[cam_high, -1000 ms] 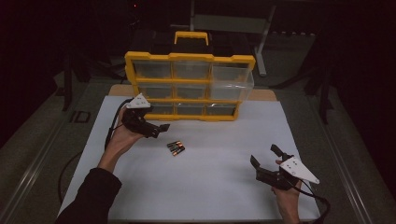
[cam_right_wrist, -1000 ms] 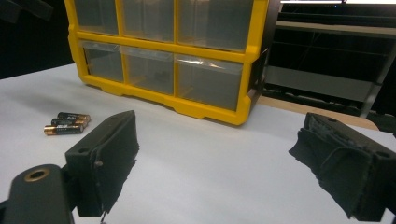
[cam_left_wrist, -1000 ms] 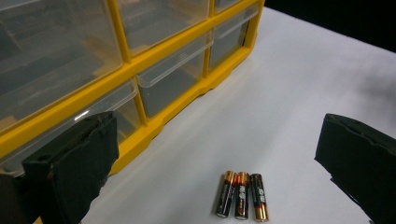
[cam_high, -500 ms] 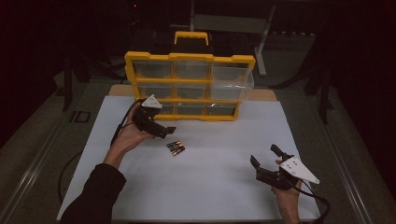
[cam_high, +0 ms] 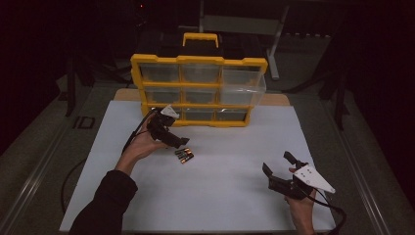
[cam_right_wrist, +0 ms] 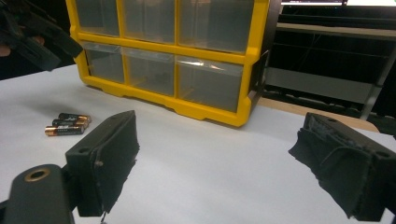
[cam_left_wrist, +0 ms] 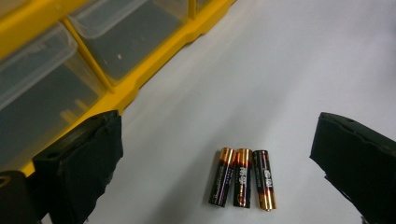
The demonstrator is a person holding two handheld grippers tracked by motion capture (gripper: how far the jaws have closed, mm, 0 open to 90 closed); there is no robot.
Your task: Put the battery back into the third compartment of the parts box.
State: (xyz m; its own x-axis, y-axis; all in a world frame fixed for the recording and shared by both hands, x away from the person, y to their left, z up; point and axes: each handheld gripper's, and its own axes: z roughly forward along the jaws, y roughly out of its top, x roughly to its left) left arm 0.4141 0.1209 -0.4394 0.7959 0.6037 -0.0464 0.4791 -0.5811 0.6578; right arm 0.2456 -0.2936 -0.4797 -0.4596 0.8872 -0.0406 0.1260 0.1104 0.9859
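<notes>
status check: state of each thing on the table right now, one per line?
Batteries: three, lying side by side, touching, not held.
Organizer: upright at the back of the table.
Top-right drawer: pulled partly out; other drawers shut.
Left tongs: open, above the batteries.
Right tongs: open, holding nothing, near the front right of the table.

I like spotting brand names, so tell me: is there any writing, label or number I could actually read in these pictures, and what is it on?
Printing on the middle and right batteries: too blurred to read.
Dark mark on the table left of the white sheet: looks like "ID", uncertain.
Yellow drawer box: no lettering visible.
</notes>
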